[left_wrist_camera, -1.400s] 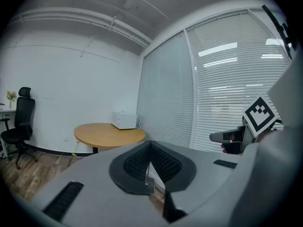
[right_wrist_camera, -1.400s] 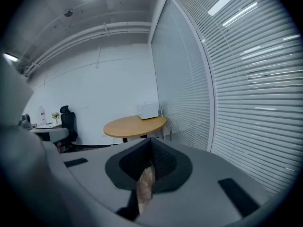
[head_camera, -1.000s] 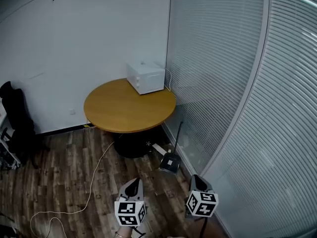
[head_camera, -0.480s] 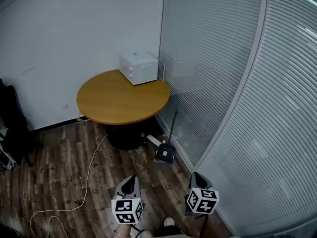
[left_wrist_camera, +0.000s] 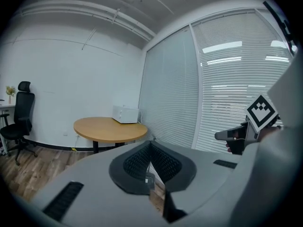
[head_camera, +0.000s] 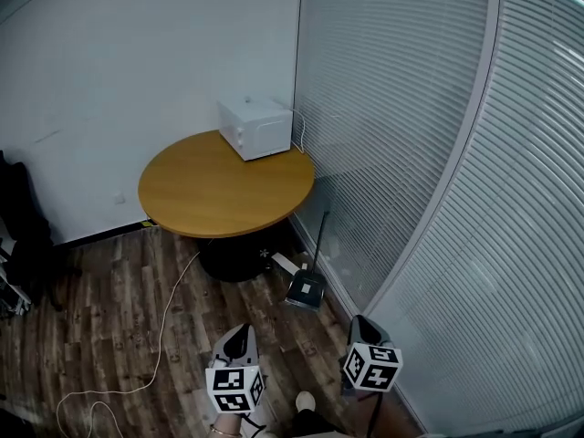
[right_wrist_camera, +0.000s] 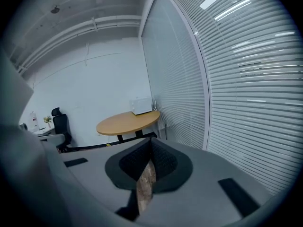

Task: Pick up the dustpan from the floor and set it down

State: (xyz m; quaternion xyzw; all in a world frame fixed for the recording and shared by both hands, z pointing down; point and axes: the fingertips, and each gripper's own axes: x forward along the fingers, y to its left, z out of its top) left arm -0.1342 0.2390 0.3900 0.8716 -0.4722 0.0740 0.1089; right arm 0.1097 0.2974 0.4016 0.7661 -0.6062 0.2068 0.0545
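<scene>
Plainly, left claw (head_camera: pixel 239 337) and right claw (head_camera: pixel 364 326) are both clenched empty, well apart from dustpan (head_camera: pixel 308 290).

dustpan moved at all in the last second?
No. The dustpan still sits beside the table base, handle by the blinds; only the camera shifted.

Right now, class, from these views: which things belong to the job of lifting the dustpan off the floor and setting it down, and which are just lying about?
Part of the job:
- dustpan
- left hand-held gripper
- right hand-held gripper

Just lying about:
- round table
- white box on the table
- white cable
- black office chair
</scene>
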